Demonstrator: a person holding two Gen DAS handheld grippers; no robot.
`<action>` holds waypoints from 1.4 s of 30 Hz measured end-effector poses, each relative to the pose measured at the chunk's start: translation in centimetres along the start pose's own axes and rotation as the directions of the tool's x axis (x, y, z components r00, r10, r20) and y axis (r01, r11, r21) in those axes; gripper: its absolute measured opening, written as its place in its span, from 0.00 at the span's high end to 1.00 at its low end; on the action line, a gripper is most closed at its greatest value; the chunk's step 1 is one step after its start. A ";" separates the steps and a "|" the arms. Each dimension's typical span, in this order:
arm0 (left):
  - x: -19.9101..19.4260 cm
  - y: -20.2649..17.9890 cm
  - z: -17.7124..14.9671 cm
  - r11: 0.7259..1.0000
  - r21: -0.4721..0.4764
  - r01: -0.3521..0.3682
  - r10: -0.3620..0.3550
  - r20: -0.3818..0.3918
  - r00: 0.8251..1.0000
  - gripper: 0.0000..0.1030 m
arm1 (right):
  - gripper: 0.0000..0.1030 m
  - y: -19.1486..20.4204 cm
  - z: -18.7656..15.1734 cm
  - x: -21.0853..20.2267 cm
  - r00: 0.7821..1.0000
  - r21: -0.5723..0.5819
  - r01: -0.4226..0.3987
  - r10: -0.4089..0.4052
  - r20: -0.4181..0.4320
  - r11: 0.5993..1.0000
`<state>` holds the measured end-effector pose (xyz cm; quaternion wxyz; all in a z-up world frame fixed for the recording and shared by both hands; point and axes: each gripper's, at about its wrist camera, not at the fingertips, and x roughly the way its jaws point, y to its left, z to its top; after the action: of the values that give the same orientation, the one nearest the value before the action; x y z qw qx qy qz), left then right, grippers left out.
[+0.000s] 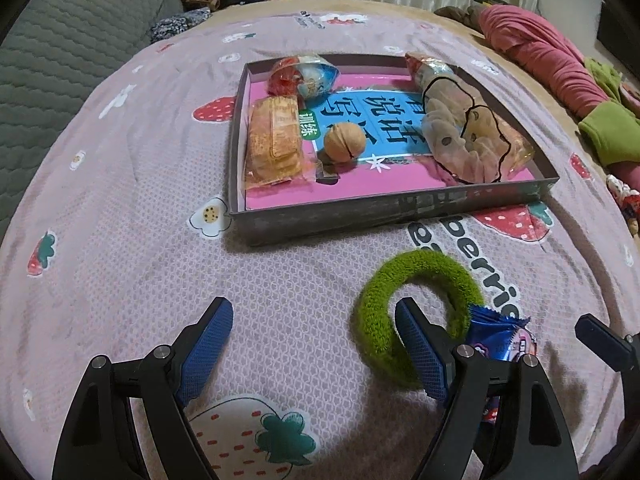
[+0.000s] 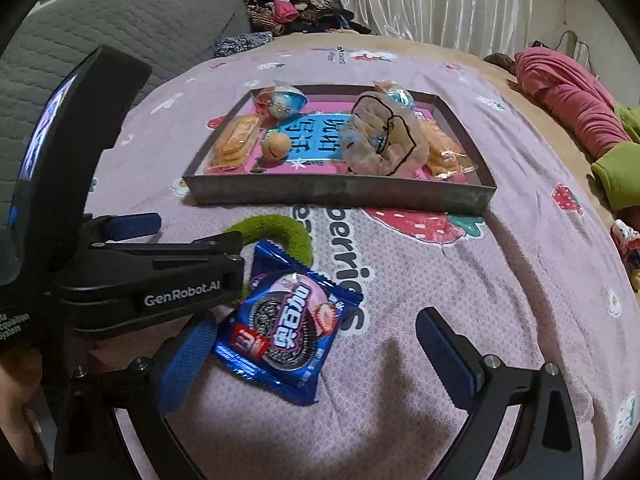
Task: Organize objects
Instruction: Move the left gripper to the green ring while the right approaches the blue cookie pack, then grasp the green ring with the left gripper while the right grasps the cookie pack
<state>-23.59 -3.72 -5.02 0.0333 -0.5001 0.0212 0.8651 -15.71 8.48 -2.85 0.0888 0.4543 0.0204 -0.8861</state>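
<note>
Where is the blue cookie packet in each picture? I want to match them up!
Left wrist view: the blue cookie packet peeks out at the lower right, mostly hidden behind the left gripper's own finger, beside the green fuzzy ring.
Right wrist view: it lies in full view at lower centre, between the open fingers.
Shared landmark: the grey tray beyond it.

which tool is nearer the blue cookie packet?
Right. The right tool is open with the blue cookie packet between its fingers; the left tool sits beside it, over the green scrunchie.

box [image 1: 360, 216]: 1 | cookie packet [image 2: 286, 328]: 1 | green ring [image 1: 416, 312]: 1 | walnut [image 1: 344, 142]: 1 | cracker packs [image 2: 234, 144]: 2
</note>
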 end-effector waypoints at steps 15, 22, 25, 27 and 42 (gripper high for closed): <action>2.1 -0.7 0.4 1.000 0.012 0.018 -0.017 -0.045 0.999 0.18 | 0.19 0.4 -0.2 1.9 0.996 0.046 -0.083 0.084 -0.041 0.996; 1.9 -1.2 0.2 0.999 0.021 0.050 -0.049 -0.051 0.998 0.39 | 0.35 0.9 -0.5 1.8 0.992 0.030 -0.118 0.119 -0.039 0.993; 1.8 -1.5 0.2 0.997 0.027 0.072 -0.070 -0.058 0.996 0.56 | 0.38 0.7 -0.7 1.6 0.991 0.029 -0.131 0.132 -0.038 0.991; 1.6 -1.5 0.2 0.995 0.022 0.093 -0.092 -0.059 0.994 0.70 | 0.38 0.4 -0.9 1.3 0.990 0.026 -0.137 0.138 -0.042 0.990; 0.7 -2.5 -0.2 0.990 0.038 0.136 -0.134 -0.060 0.989 0.88 | 0.39 -1.4 -1.4 -0.6 0.988 0.033 -0.153 0.154 -0.029 0.988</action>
<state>-23.60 -1.21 -5.73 0.1016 -0.5242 0.0063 0.8455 -14.46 10.08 -3.26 0.1494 0.4698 -0.0265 -0.8696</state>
